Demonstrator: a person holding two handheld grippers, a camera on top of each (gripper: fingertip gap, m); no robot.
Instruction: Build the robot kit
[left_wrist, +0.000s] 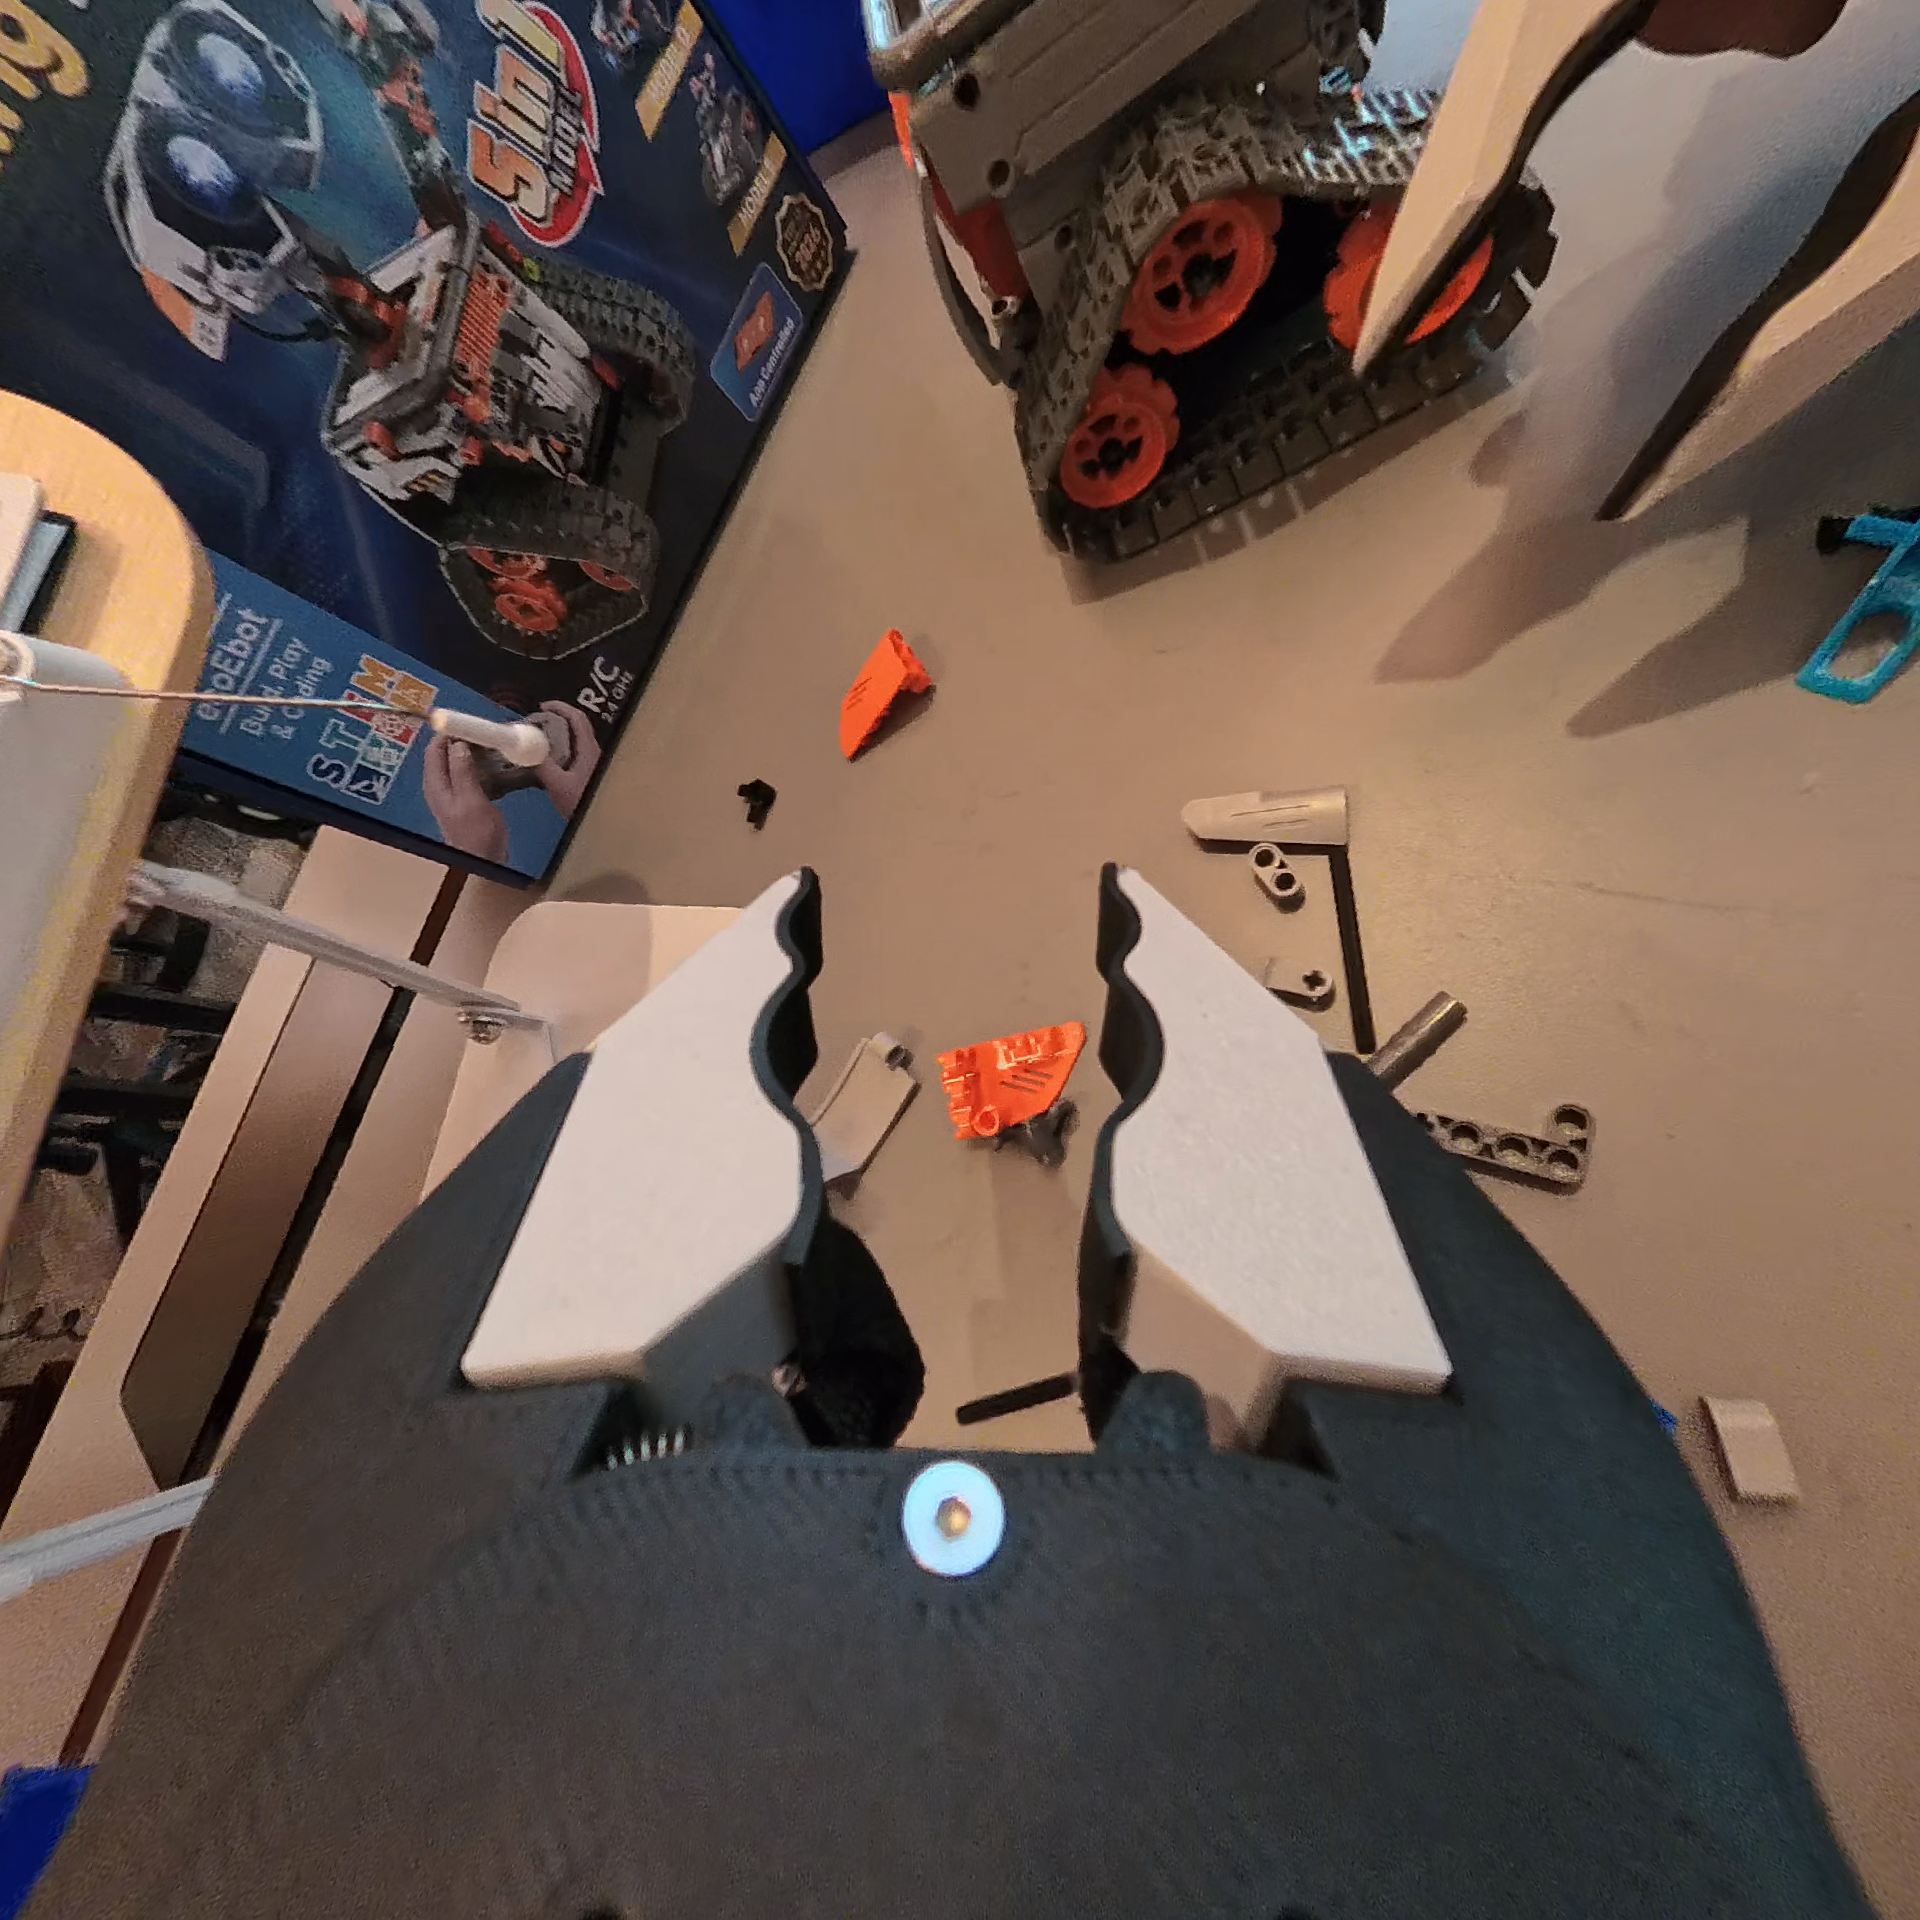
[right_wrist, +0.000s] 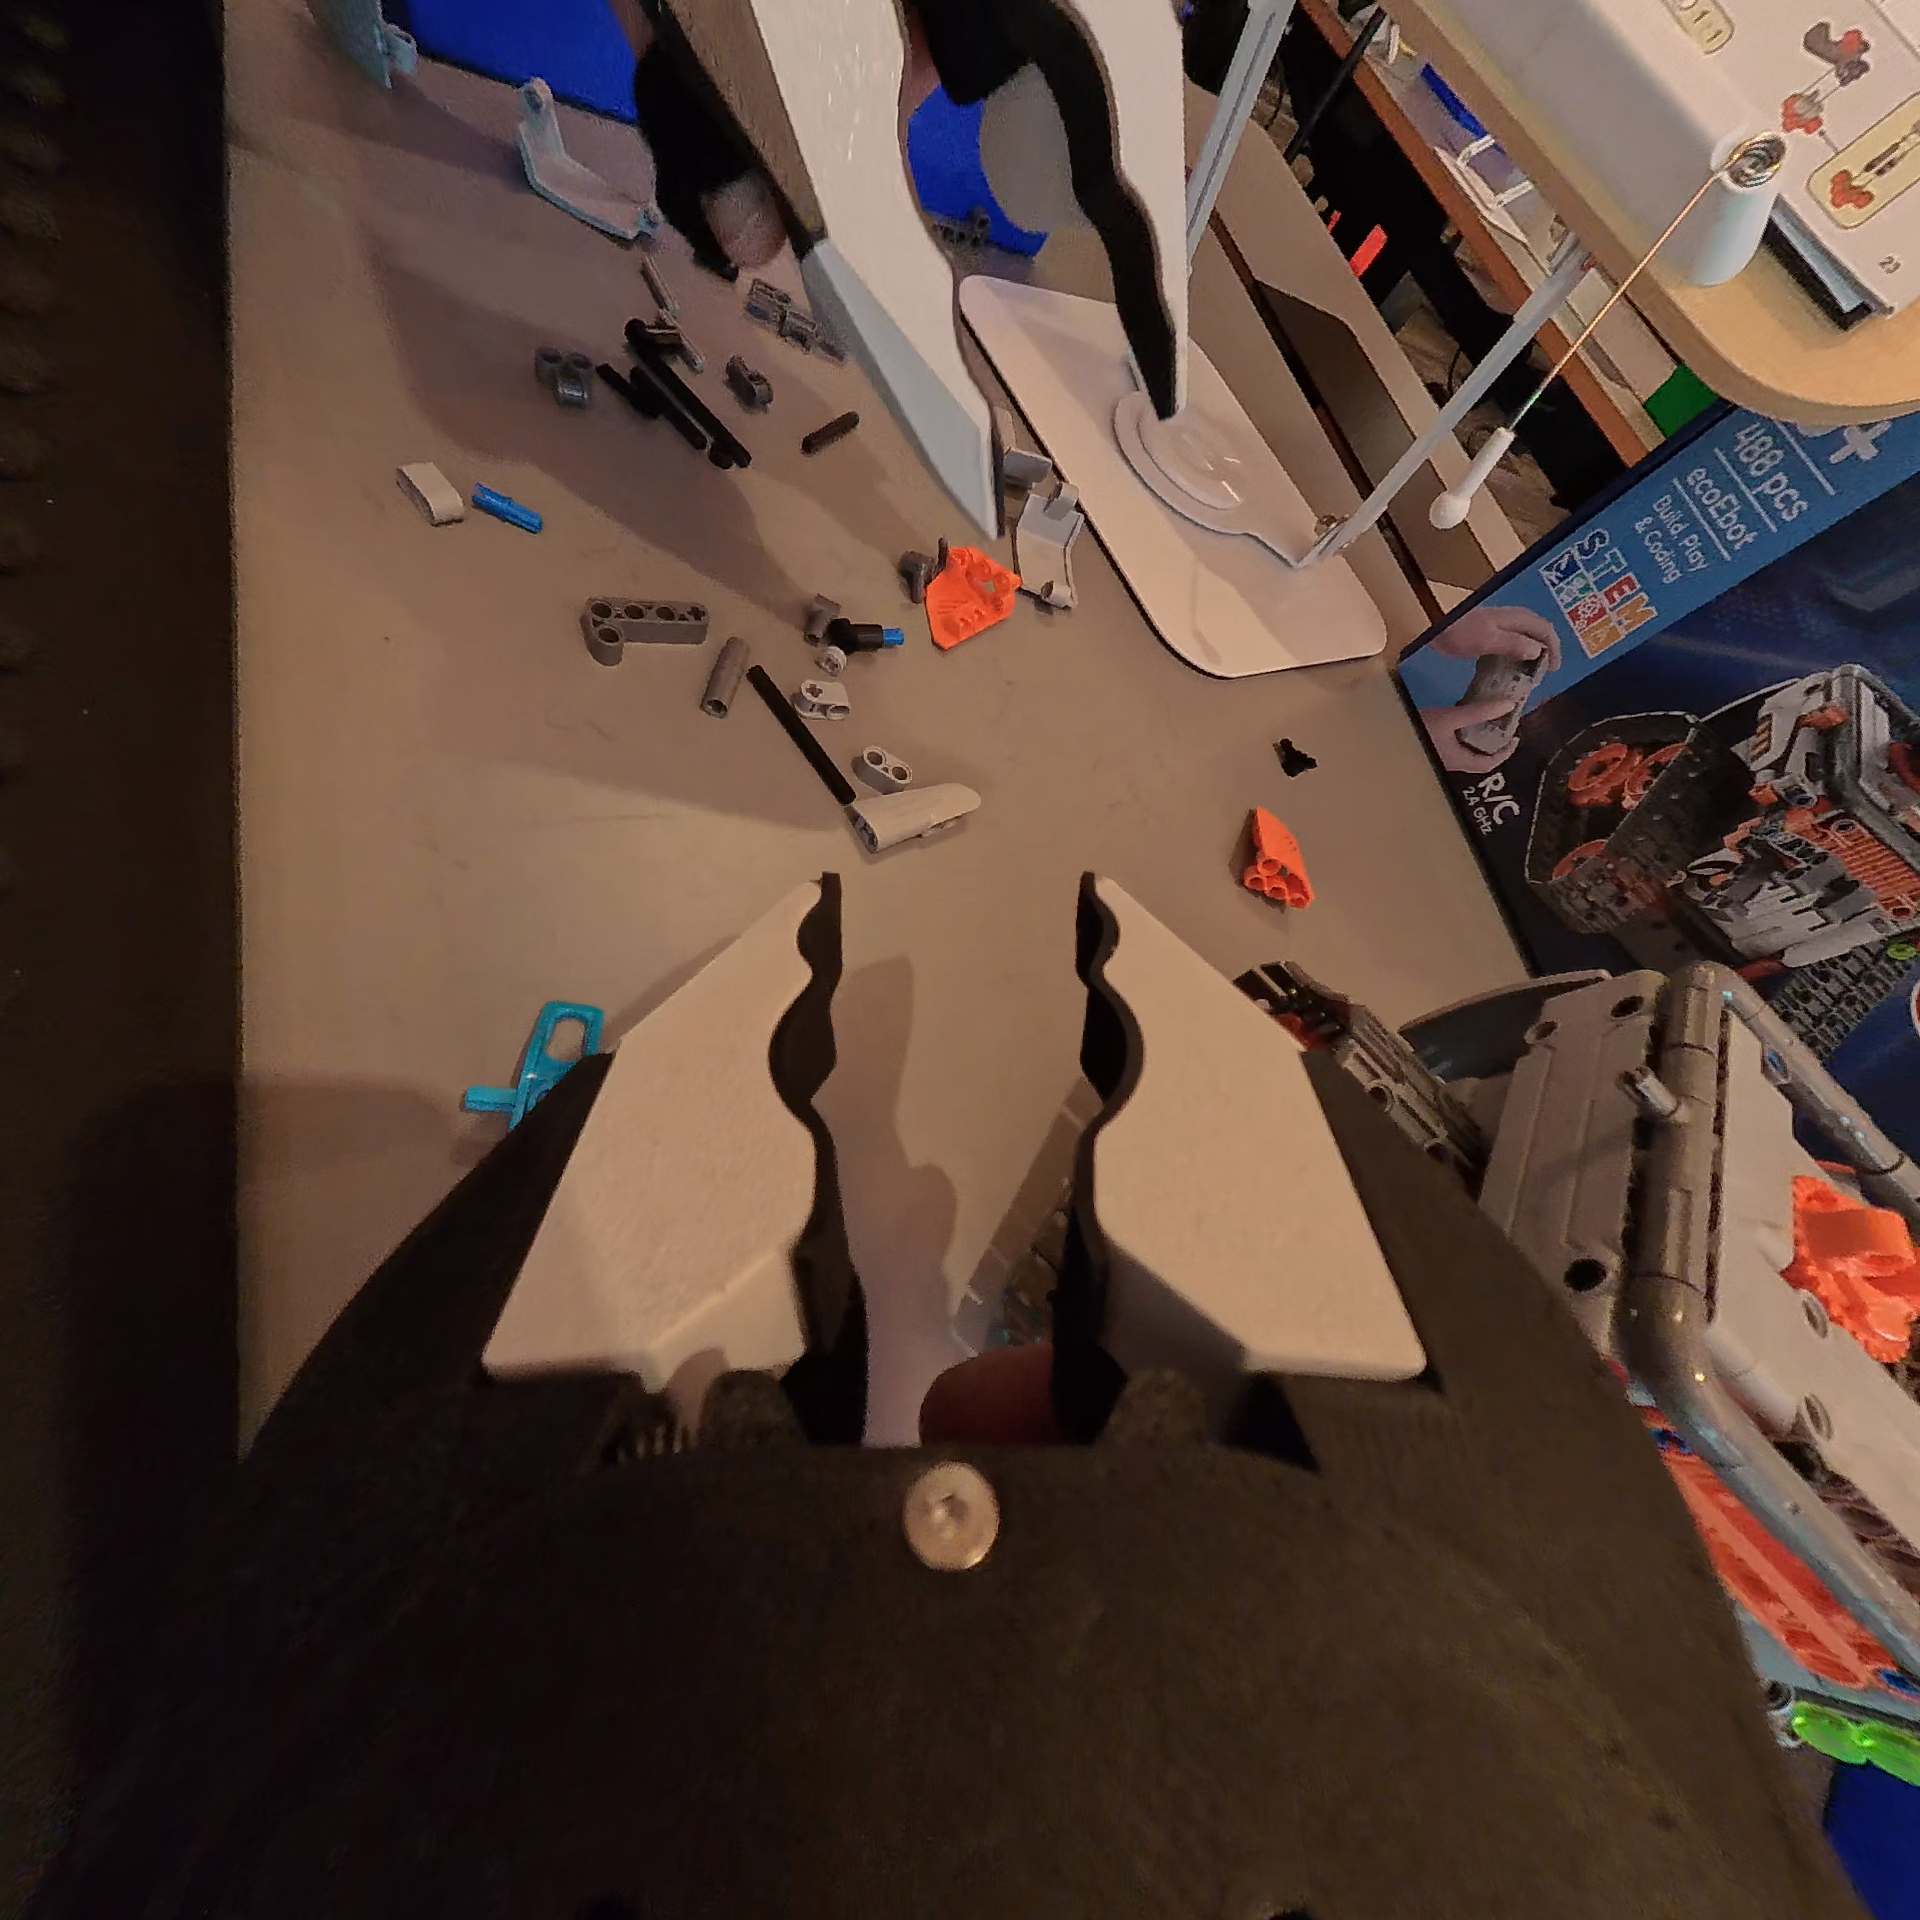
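My left gripper (left_wrist: 958, 883) is open and empty above the grey table, with an orange panel piece (left_wrist: 1006, 1075) and a small grey panel (left_wrist: 868, 1107) lying between its fingers below. A second orange piece (left_wrist: 881, 691) lies farther ahead. A grey and orange tracked toy vehicle (left_wrist: 1195, 281) stands at the back. My right gripper (right_wrist: 956, 894) is open and empty, over bare table beside that vehicle (right_wrist: 1683, 1247). The right gripper's pale fingers (left_wrist: 1475, 177) show in the left wrist view next to the vehicle. The left gripper's fingers (right_wrist: 883, 239) show far off in the right wrist view.
Loose grey, black and blue building pieces (right_wrist: 727, 644) are scattered over the table (right_wrist: 416, 831). A blue toy box (left_wrist: 395, 364) stands at the left. A white lamp base (right_wrist: 1174, 499) sits near the table edge. A turquoise piece (left_wrist: 1870, 613) lies at the right.
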